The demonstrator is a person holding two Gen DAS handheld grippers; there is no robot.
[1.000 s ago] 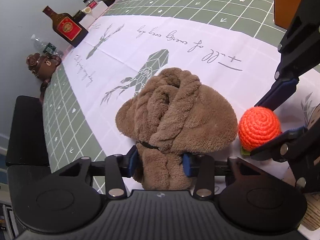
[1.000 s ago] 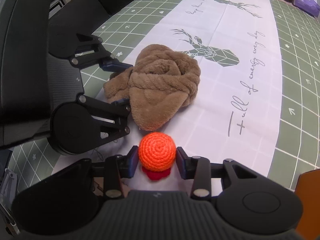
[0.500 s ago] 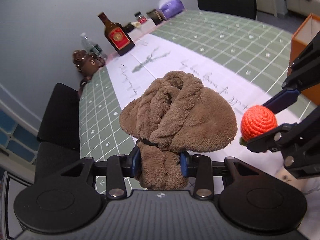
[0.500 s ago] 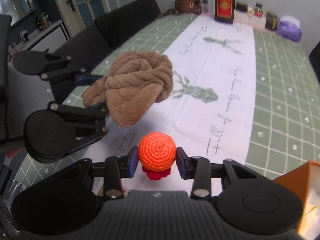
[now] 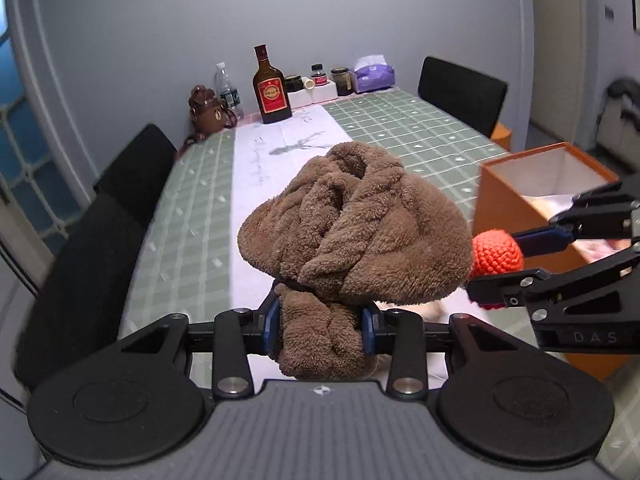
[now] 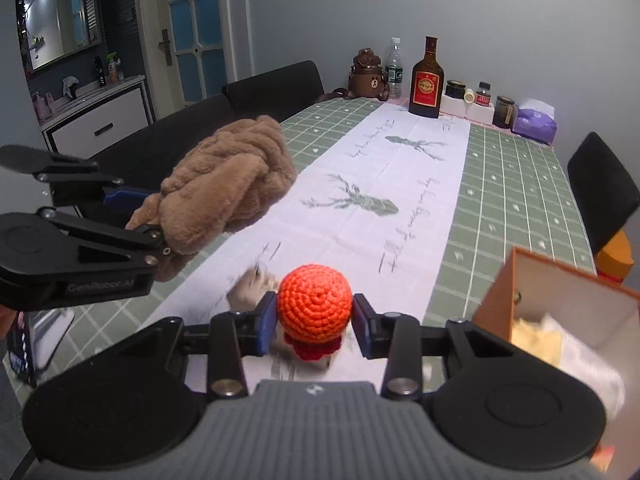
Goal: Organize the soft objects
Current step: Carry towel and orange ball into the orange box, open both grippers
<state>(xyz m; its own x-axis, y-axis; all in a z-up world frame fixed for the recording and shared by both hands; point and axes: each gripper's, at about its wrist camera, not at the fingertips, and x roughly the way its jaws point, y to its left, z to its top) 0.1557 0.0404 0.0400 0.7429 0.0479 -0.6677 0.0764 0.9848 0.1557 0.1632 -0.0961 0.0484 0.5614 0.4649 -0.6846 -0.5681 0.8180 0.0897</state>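
Observation:
My left gripper (image 5: 320, 330) is shut on a bundled brown fluffy towel (image 5: 356, 224), which hangs in the air above the table. Seen from the right wrist, that towel (image 6: 228, 188) is at the left, with the left gripper (image 6: 140, 220) clamped on its lower end. My right gripper (image 6: 315, 326) is shut on an orange crocheted ball (image 6: 315, 300) with a dark red base, also lifted off the table. From the left wrist the ball (image 5: 498, 254) shows just right of the towel. An orange box (image 6: 560, 312) with white lining stands open at the right, pale soft things inside.
A green checked tablecloth (image 6: 516, 184) with a white runner (image 6: 384, 184) covers the long table. At its far end stand a liquor bottle (image 6: 427, 80), a water bottle, a brown bear-shaped container (image 6: 366, 76), small jars and a purple tissue pack (image 6: 534, 122). Black chairs (image 5: 132, 168) line both sides.
Both grippers have risen off the table with their loads and swung toward the orange box, which has come into view. The left gripper has rolled, so the table looks level.

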